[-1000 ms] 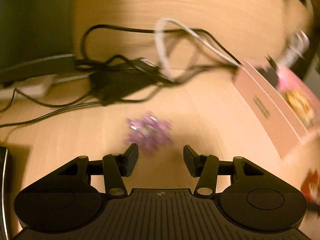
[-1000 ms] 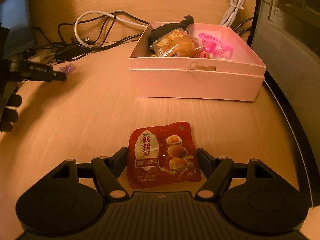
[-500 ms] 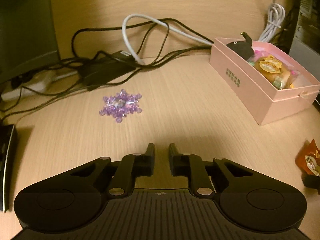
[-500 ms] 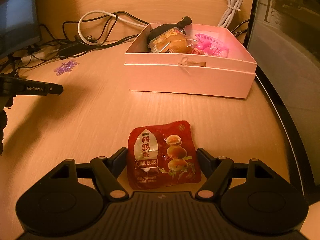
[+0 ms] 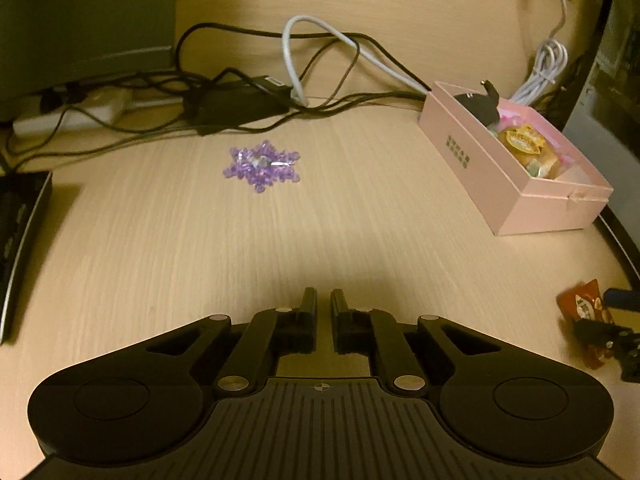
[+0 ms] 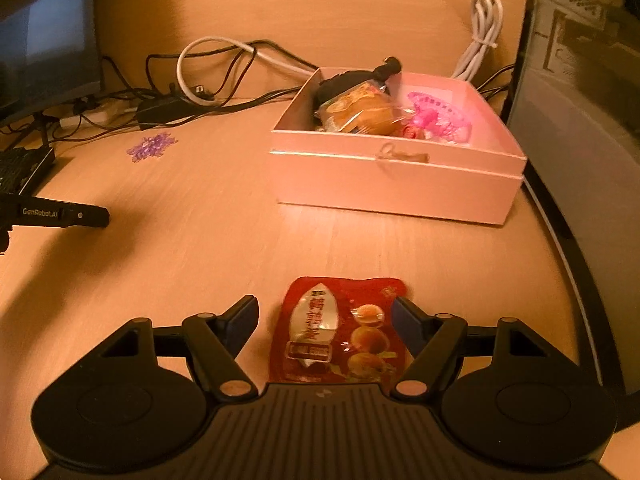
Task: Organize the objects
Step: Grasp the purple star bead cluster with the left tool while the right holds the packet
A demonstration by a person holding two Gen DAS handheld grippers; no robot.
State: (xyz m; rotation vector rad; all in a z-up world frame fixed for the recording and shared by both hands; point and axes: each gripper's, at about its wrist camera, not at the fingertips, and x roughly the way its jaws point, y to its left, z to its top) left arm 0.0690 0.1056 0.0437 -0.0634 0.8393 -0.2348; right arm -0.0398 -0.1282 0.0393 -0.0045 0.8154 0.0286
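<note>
A red quail-egg packet (image 6: 340, 332) lies flat on the wooden desk between the fingers of my right gripper (image 6: 324, 318), which is open around it. It also shows in the left wrist view (image 5: 584, 312). A pink open box (image 6: 396, 176) holds a wrapped pastry (image 6: 360, 112), a pink comb (image 6: 436, 116) and a black item. The box shows in the left wrist view (image 5: 516, 184). A purple bead snowflake (image 5: 262, 165) lies on the desk, far ahead of my left gripper (image 5: 323, 300), which is shut and empty. The snowflake also shows in the right wrist view (image 6: 151, 147).
A tangle of black and white cables (image 5: 280, 92) and a power brick lie along the back wall. A monitor (image 6: 44, 44) stands at the left. A computer case (image 6: 580, 120) stands right of the box. A dark keyboard edge (image 5: 20, 224) lies at far left.
My left gripper pulled back from the purple snowflake and closed, empty. My right gripper stayed open around the packet, shifting slightly left and back.
</note>
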